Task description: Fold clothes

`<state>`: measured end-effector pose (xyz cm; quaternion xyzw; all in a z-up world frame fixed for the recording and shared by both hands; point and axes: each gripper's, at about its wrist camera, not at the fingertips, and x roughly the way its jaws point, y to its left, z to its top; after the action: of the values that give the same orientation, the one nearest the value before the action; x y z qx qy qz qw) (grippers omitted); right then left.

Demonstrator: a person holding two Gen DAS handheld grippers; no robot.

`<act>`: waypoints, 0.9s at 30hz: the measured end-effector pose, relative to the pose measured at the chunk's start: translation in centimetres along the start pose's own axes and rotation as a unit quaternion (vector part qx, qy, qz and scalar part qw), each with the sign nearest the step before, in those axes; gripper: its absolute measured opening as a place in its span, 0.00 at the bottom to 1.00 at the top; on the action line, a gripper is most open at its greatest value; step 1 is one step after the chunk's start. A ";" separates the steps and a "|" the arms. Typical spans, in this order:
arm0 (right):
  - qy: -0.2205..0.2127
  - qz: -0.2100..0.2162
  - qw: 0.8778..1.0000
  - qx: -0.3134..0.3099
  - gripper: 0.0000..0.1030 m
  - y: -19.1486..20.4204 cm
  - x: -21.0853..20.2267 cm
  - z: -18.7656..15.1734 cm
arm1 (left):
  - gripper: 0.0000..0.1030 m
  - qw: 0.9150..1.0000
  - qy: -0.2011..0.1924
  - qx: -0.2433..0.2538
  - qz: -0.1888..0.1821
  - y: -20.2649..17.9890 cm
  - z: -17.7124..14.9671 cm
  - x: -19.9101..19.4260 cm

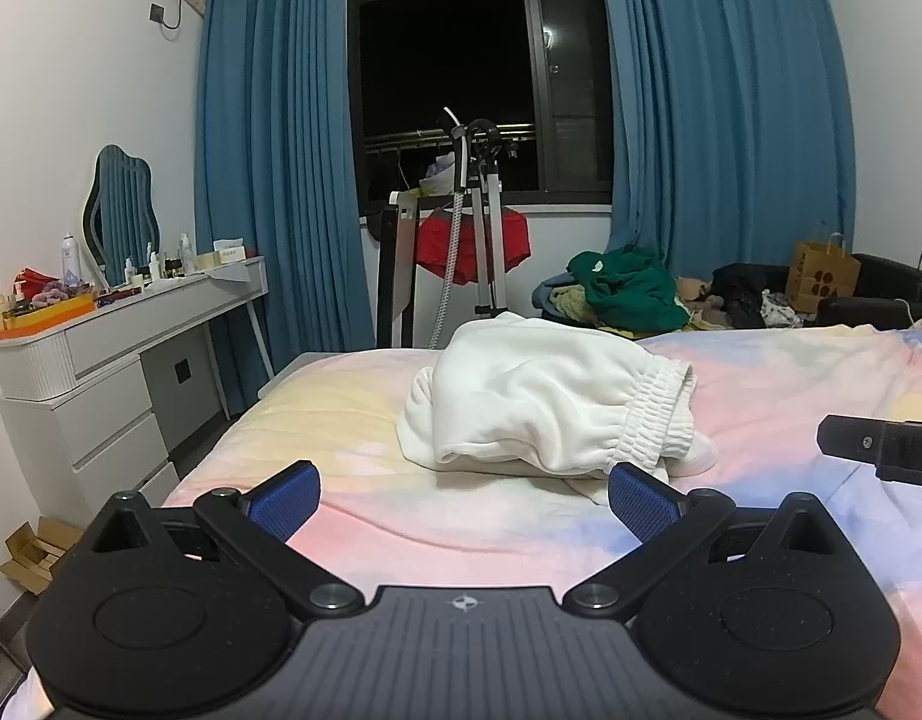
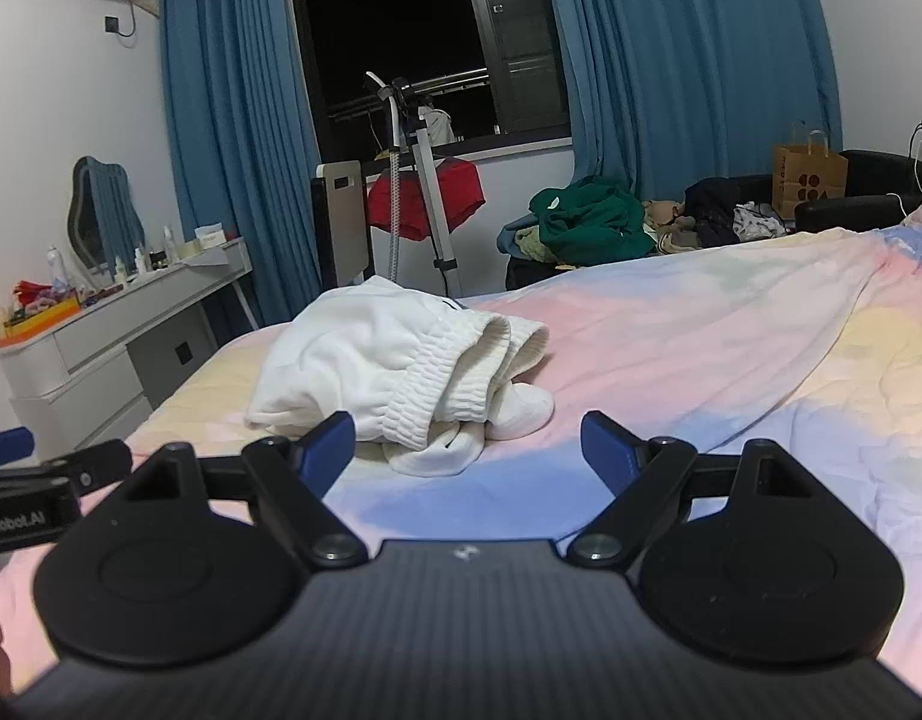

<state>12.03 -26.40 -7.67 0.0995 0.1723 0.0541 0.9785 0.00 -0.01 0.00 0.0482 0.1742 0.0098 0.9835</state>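
Here, white garment [image 1: 551,396] lies crumpled in a heap on the pastel bedspread [image 1: 791,372], elastic waistband toward the right. Left gripper [image 1: 464,495] spread wide, empty, just short of the heap's near edge. Right gripper [image 2: 468,450] likewise released, empty, near the heap's right side.

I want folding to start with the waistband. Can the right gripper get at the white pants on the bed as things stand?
Probably yes: the right gripper is open, the white pants lie just ahead on the bed, and nothing lies between.
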 end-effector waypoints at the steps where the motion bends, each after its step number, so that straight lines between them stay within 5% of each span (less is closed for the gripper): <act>1: 0.000 0.000 1.000 -0.001 0.81 0.0 0.0 0.0 | 1.00 1.000 -0.001 0.001 0.001 0.0 0.0 0.0; 27: -0.002 -0.008 1.000 -0.009 0.81 0.3 -0.4 -0.3 | 1.00 1.000 -0.013 0.000 0.000 0.2 -0.4 -0.7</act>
<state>11.49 -26.16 -7.76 0.0896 0.1705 0.0479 0.9801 -0.82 0.23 -0.12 0.0478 0.1616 0.0088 0.9857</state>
